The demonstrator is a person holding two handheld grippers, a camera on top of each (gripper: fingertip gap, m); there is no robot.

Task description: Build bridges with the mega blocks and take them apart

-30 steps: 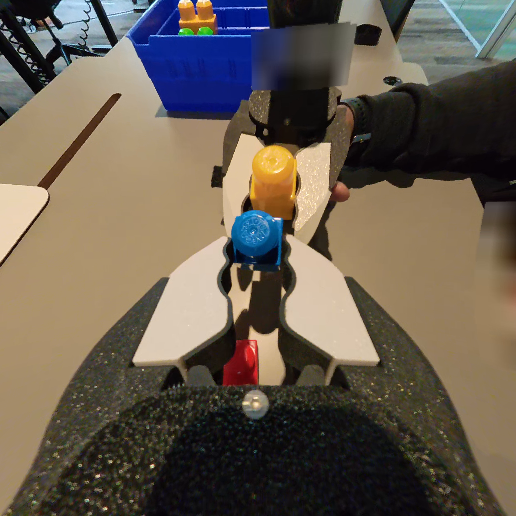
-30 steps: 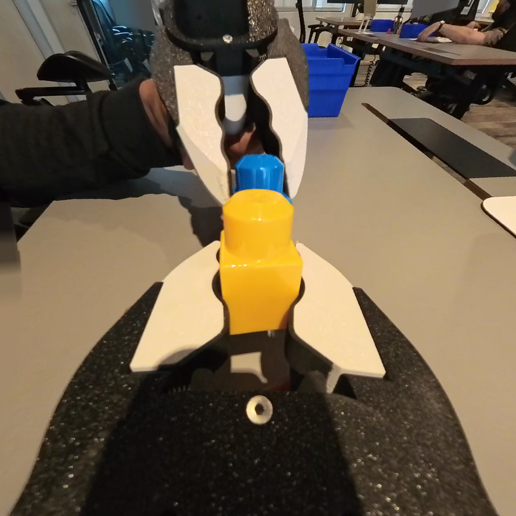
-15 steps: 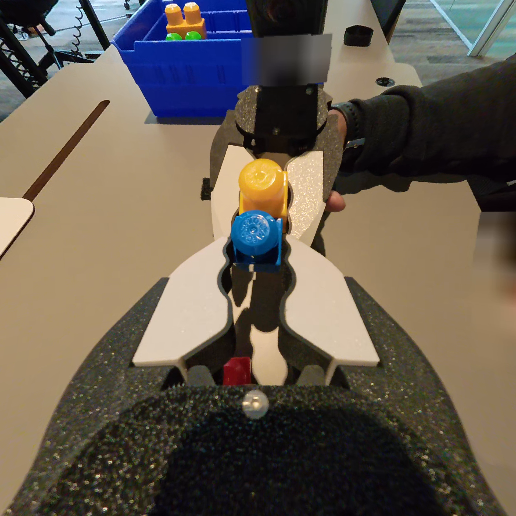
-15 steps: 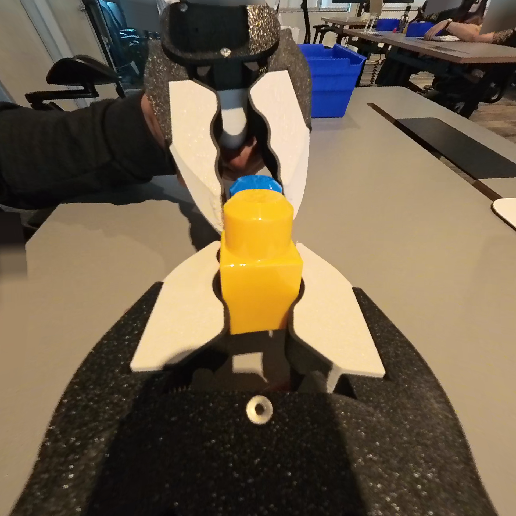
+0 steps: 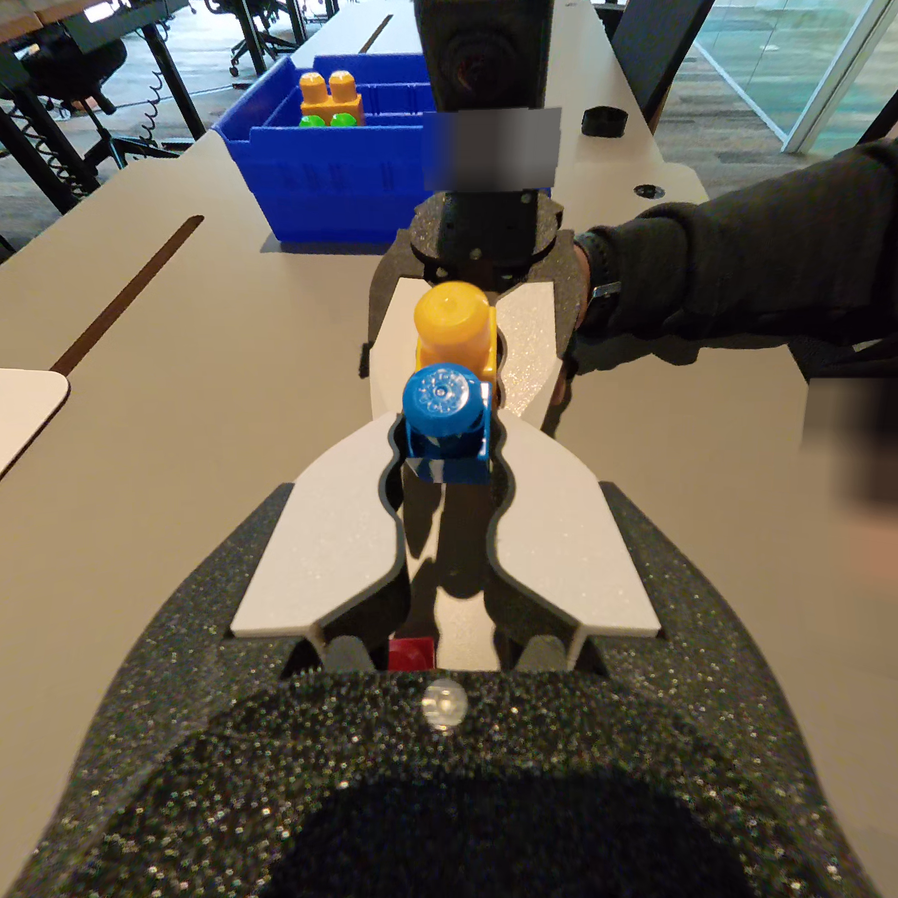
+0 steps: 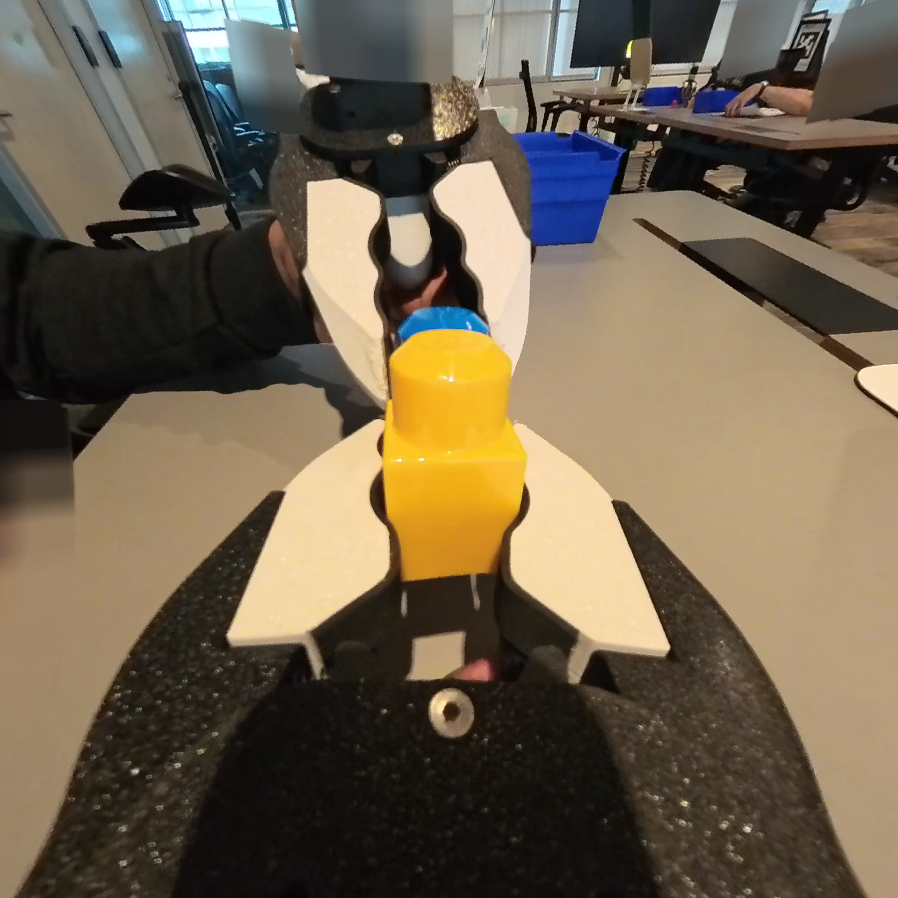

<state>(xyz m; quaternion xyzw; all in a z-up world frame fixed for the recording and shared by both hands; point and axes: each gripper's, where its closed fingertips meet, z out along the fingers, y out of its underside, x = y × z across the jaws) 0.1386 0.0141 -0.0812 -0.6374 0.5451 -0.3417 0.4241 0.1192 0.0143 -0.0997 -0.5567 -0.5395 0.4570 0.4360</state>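
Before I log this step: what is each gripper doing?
Left gripper: shut on the blue block.
Right gripper: shut on the yellow block.

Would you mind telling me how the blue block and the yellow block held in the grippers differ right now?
The blue block sits in the left gripper; the yellow block sits in the right gripper. Blue is pinched near the fingertips, while yellow is seated deeper between the fingers. Both are single-stud blocks, clamped and close together above the table.
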